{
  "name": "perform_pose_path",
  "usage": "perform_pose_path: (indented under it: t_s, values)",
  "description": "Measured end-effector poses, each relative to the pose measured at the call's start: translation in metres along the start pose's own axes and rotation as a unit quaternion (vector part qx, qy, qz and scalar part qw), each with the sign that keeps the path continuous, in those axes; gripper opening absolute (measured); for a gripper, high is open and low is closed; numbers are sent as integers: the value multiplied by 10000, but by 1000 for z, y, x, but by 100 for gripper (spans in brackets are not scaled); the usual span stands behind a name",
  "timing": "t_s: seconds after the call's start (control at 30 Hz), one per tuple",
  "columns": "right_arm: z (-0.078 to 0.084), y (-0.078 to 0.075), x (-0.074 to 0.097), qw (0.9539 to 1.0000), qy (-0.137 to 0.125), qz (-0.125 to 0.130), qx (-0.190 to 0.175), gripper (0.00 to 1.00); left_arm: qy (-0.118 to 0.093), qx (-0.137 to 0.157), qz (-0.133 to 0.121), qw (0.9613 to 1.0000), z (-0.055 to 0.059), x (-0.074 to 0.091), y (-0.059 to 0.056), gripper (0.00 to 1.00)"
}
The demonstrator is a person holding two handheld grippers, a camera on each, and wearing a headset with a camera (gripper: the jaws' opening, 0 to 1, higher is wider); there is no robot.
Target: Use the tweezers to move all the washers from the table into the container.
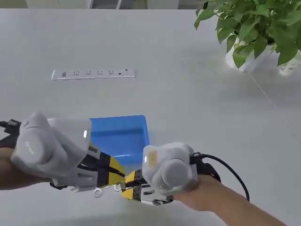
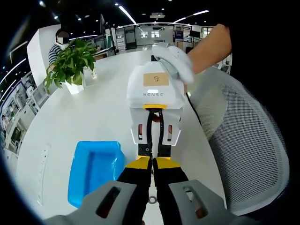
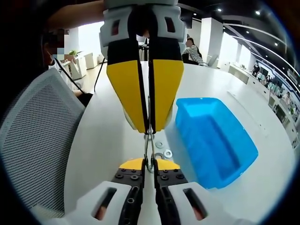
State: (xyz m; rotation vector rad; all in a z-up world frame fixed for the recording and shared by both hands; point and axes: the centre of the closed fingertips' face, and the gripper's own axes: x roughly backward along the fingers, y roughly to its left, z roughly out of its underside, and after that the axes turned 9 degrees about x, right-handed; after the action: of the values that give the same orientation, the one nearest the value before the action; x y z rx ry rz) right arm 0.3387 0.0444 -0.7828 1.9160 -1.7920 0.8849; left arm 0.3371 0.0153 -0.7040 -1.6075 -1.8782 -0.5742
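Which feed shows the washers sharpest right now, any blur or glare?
Right gripper view: sharpest, washers crisp near the tweezers, fisheye bows the blue container. Head view: soft near the bottom, even light. Left gripper view: bright ceiling strips, one washer shaded between jaws.

I see a blue container (image 1: 120, 134), silver washers (image 3: 168, 153) and tweezers (image 3: 149, 145), a white table (image 1: 188, 103) and a green plant (image 1: 249, 23). My left gripper (image 2: 151, 164) and right gripper (image 3: 149, 164) are white, with yellow-tipped black jaws.
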Motion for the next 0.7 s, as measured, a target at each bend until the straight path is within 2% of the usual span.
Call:
perform_pose_path:
  t_s: [0.37, 0.7]
  values:
    - [0, 0, 1, 10000, -14, 50, 62, 6, 62, -34, 15, 10000, -1, -1, 0, 6]
    - [-7, -2, 5, 9999, -115, 99, 29, 7, -28, 37, -51, 10000, -5, 4, 1, 8]
